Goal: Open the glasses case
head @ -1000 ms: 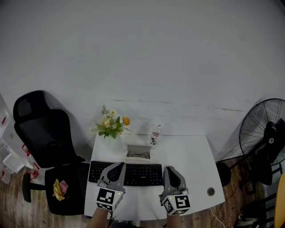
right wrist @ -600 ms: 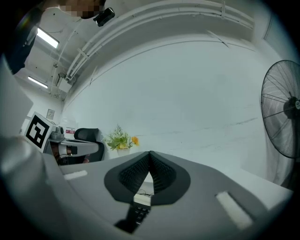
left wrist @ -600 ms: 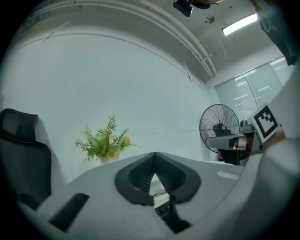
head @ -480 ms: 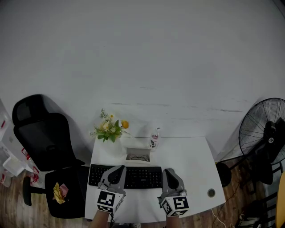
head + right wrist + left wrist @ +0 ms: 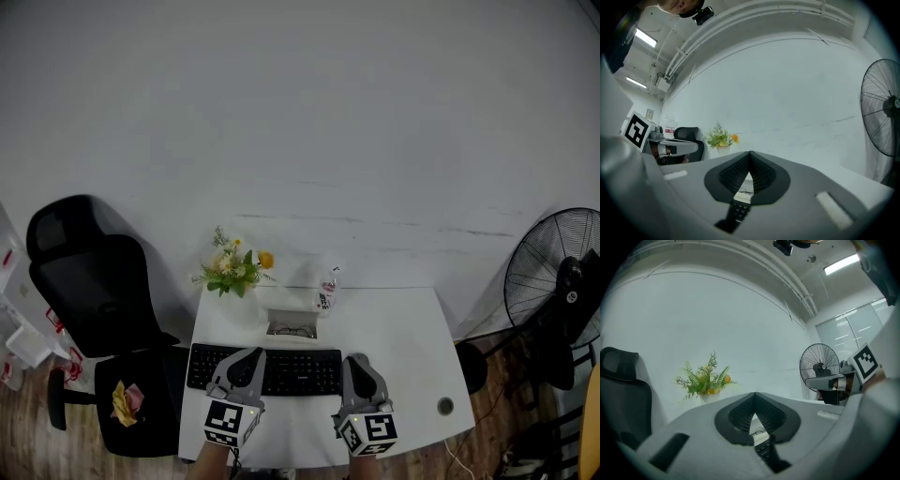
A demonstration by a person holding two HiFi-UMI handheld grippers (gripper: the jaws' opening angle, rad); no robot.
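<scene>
Head view showed the glasses case on the white surface, just behind the keyboard — left gripper and right gripper hovered nearer, jaws closed together, gripping nothing.

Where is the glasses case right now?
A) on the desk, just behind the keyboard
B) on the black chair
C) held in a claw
A: the head view shows the glasses case lying on the white desk just behind the keyboard.
</scene>
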